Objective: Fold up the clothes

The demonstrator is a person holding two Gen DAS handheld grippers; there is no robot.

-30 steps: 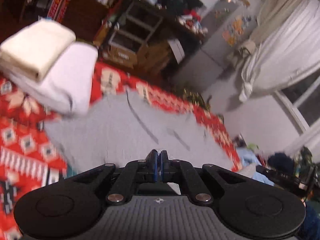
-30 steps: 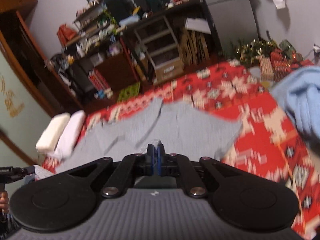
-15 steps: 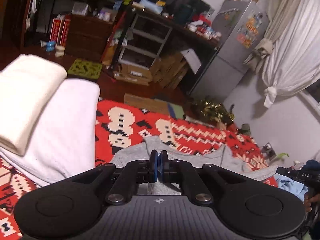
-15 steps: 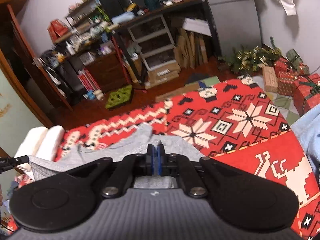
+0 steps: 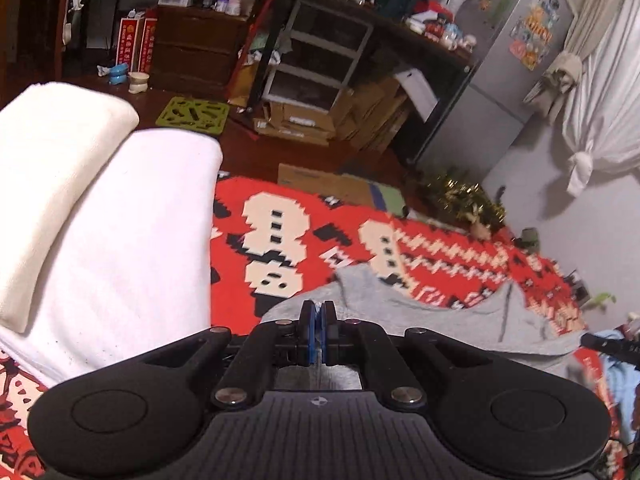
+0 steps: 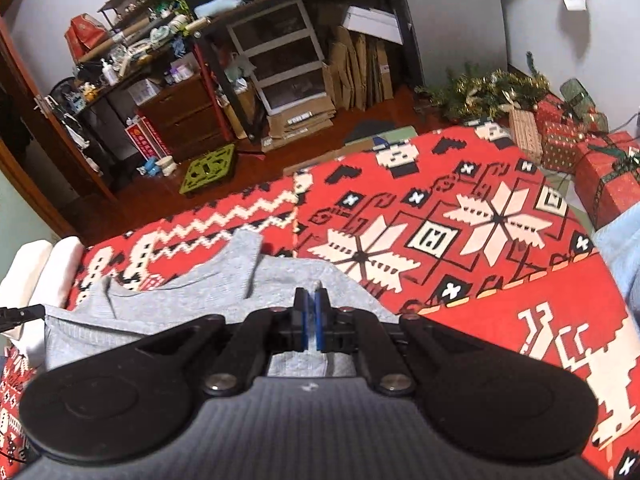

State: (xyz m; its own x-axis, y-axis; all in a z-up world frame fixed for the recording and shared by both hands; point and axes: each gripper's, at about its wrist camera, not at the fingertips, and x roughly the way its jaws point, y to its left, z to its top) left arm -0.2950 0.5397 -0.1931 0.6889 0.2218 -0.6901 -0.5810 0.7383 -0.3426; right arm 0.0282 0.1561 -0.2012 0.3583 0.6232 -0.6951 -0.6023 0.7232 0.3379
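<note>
While both grippers sit at lower centre of their views, each black housing blocks the near part of the scene; left gripper (image 5: 319, 334) has blue pads pressed together on the edge of the grey shirt (image 5: 420, 316), and right gripper (image 6: 311, 320) likewise pinches the grey shirt (image 6: 192, 300) w/ pads closed. Shirt lies rumpled on the red patterned blanket (image 6: 460, 240), centre-left in right view, centre-right in left view. Folded white towels (image 5: 100, 220) fill left of left view, stacked, touching the blanket. Background: drawer unit (image 6: 284, 56) under a cluttered shelf, upper centre; contents unclear. Wrapped gift boxes (image 6: 576, 148) at right edge, tinsel greenery (image 6: 488, 92) beside them; fridge (image 5: 500, 60) upper right, left view.
</note>
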